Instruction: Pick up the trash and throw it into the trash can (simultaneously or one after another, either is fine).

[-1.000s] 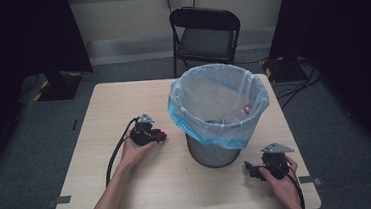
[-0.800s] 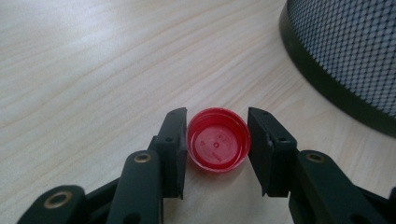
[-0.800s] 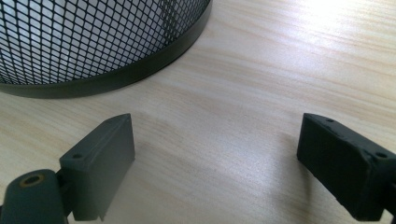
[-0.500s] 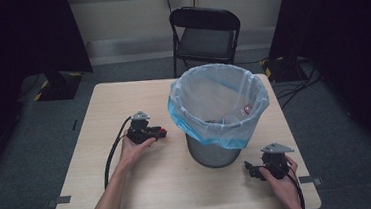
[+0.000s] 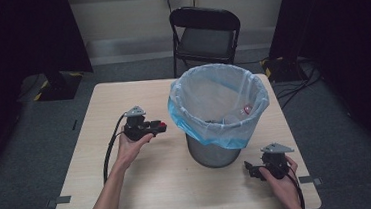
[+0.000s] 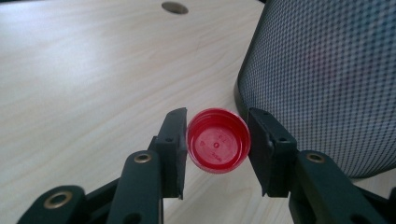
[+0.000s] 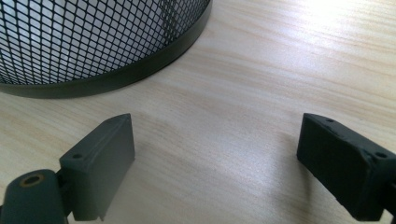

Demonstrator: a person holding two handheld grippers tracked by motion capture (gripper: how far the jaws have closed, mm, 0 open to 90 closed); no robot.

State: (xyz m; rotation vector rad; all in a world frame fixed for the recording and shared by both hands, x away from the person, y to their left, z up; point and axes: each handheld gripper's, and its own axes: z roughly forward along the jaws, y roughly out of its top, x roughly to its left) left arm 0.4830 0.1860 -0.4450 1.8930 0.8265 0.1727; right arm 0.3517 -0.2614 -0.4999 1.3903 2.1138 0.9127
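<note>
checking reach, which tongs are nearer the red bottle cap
Left. The left tongs are shut on the red bottle cap; the right tongs sit open across the mesh bin, low by the table's near edge.

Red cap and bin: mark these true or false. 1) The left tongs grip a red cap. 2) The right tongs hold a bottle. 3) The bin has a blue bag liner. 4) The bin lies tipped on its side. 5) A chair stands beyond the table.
1) True: the left tongs are shut on the red cap.
2) False: the right tongs are open, with bare table between them.
3) True: a blue bag lines the bin.
4) False: it stands upright.
5) True: a black chair.
</note>
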